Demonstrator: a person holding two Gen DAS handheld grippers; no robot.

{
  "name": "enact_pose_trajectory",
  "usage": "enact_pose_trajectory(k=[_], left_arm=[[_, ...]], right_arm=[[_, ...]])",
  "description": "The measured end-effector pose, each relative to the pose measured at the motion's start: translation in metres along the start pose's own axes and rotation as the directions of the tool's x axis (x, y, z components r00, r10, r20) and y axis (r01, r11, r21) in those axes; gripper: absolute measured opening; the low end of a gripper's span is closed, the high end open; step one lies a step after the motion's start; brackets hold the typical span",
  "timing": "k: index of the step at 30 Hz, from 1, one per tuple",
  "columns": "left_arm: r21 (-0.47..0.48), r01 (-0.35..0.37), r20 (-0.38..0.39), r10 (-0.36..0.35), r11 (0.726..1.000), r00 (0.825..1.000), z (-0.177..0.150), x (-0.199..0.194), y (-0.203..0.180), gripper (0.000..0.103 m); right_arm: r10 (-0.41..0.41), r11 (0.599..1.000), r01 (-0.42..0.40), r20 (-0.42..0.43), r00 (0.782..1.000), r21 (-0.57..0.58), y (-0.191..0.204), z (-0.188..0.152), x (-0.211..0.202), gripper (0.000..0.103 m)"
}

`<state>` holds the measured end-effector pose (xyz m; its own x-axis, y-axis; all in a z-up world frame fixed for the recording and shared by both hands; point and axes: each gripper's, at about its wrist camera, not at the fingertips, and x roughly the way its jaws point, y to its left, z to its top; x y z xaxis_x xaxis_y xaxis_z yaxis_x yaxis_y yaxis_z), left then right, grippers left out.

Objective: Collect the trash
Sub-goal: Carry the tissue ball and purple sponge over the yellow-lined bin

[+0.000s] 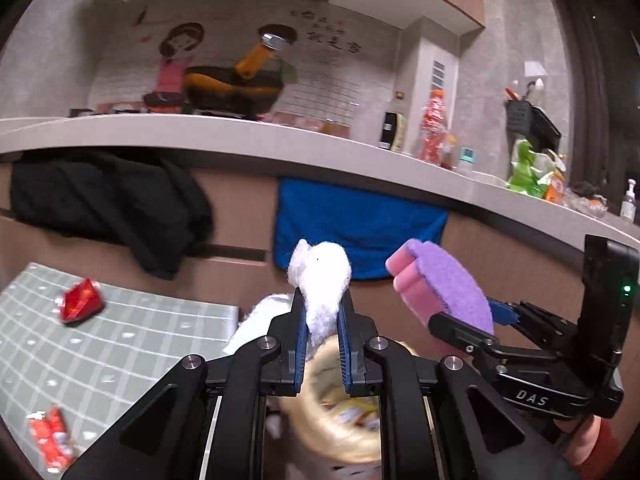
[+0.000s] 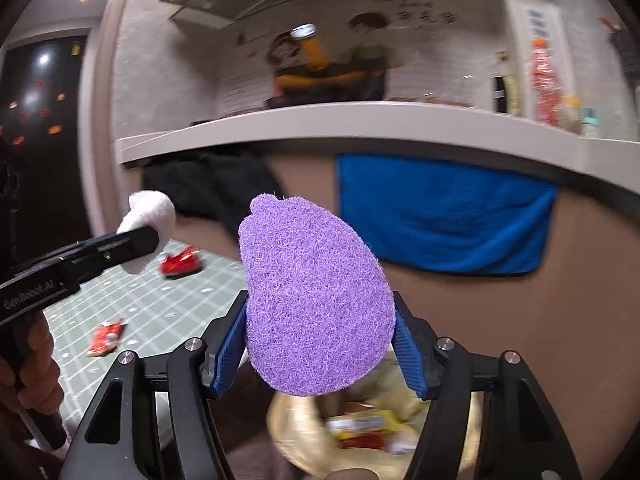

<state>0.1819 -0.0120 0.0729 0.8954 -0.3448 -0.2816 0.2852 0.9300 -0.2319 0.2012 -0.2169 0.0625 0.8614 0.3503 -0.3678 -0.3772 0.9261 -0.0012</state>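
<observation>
My left gripper (image 1: 323, 312) is shut on a white cotton wad (image 1: 322, 276) and holds it above a round tan basket (image 1: 320, 432) that has yellow and red wrappers inside. My right gripper (image 2: 320, 320) is shut on a purple and pink sponge (image 2: 316, 300), also over the basket (image 2: 288, 432). In the left wrist view the sponge (image 1: 444, 280) and right gripper (image 1: 468, 320) are at right. In the right wrist view the left gripper (image 2: 136, 240) with the wad (image 2: 152, 216) is at left. Two red wrappers (image 1: 80, 300) (image 1: 52, 436) lie on the green checked mat (image 1: 120, 352).
A grey counter (image 1: 240, 136) runs across behind, with a pan, bottles and bags on it. A blue towel (image 1: 360, 224) and a black garment (image 1: 108, 204) hang below its edge. White cloth (image 1: 260, 320) lies beside the basket.
</observation>
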Motion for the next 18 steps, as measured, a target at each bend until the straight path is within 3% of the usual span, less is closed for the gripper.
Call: enact_pose_trajectory(k=[9, 18], left_arm=[[0.046, 0.04, -0.007, -0.039, 0.998, 0.999, -0.005, 0.047, -0.047, 0.014], [0.074, 0.029, -0.03, -0.027, 0.997, 0.999, -0.023, 0.068, -0.053, 0.014]], right_arm=[[-0.13, 0.991, 0.129, 0.034, 0.991, 0.028, -0.046, -0.002, -0.013, 0.062], [-0.17, 0.985, 0.169, 0.023, 0.985, 0.043, -0.061, -0.018, -0.01, 0.062]])
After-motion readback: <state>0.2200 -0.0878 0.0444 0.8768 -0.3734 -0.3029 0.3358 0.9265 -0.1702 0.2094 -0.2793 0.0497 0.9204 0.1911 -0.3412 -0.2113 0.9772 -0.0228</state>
